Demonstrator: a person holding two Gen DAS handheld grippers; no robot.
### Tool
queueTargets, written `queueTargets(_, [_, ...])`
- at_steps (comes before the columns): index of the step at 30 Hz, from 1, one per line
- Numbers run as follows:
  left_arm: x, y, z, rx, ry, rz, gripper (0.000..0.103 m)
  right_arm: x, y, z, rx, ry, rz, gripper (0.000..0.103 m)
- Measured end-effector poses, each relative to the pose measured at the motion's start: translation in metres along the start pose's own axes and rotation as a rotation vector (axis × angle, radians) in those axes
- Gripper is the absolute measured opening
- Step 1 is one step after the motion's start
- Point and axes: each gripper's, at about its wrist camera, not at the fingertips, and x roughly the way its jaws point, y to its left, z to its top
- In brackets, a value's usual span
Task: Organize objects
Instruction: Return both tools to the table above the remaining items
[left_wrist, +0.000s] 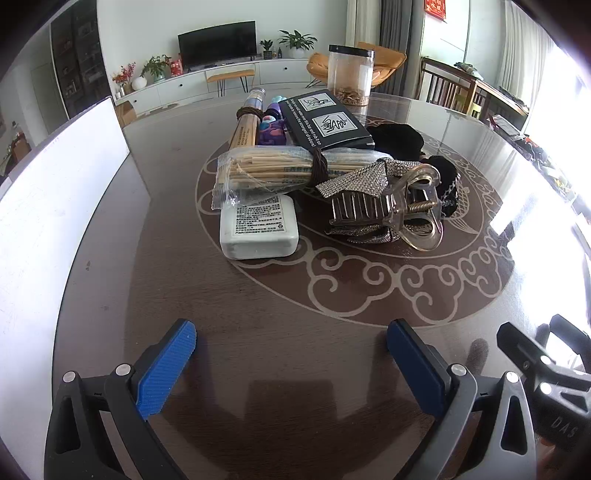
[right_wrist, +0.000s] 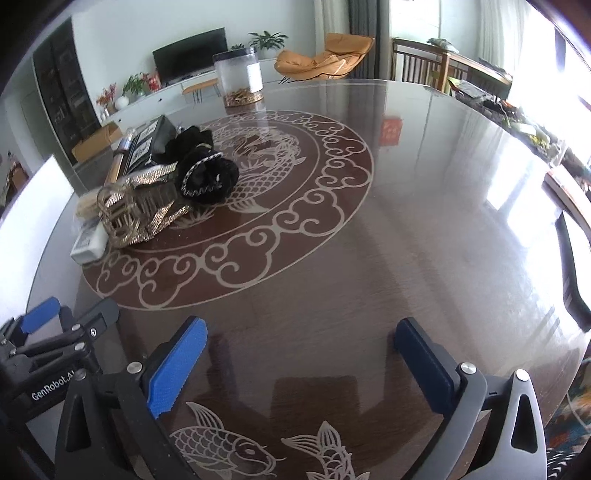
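Objects for organizing sit in one cluster on the round glass-topped table (left_wrist: 221, 350), ahead of your left gripper (left_wrist: 291, 363). Going left to right in the left wrist view: a white board (left_wrist: 55, 206) stands at the table's left edge; then a tube of sticks (left_wrist: 245, 123) bound with brown cord, its long axis running away from you toward the far rim. A white charger block (left_wrist: 258, 230) lies nearest you, label up. Across its far edge rests a bagged chopstick bundle (left_wrist: 280, 171), long axis left to right, tied at the middle. Behind it a black box (left_wrist: 325, 120) points away and slightly left, with purple items (left_wrist: 273, 127) between it and the tube. To the right lie a rhinestone strip (left_wrist: 354, 179), a clear hair claw (left_wrist: 399, 208) with its teeth pointing left, and black scrunchies (left_wrist: 399, 138). A clear jar (left_wrist: 350, 74) stands upright at the far rim.

Both grippers are spread wide with nothing between the pads; your right gripper (right_wrist: 301, 363) hovers over bare table, well apart from the cluster.
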Motion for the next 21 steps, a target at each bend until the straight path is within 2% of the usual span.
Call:
queueTargets(10, [0.0002,0.0002,0.0002,0.0,0.0,0.0,0.103,-0.0034,-0.0059,-0.0012,0.03,-0.008,0.024,0.103])
queueTargets(15, [0.0,0.0003,0.0,0.0,0.0,0.0,0.103,-0.0021,-0.0001,-0.0018,0.007,0.0,0.001,0.103])
queueTargets(21, [-0.0002,0.0004,-0.0002,0.0,0.0,0.0,0.103,-0.0042,-0.0076,-0.0002,0.039,-0.009,0.03,0.103])
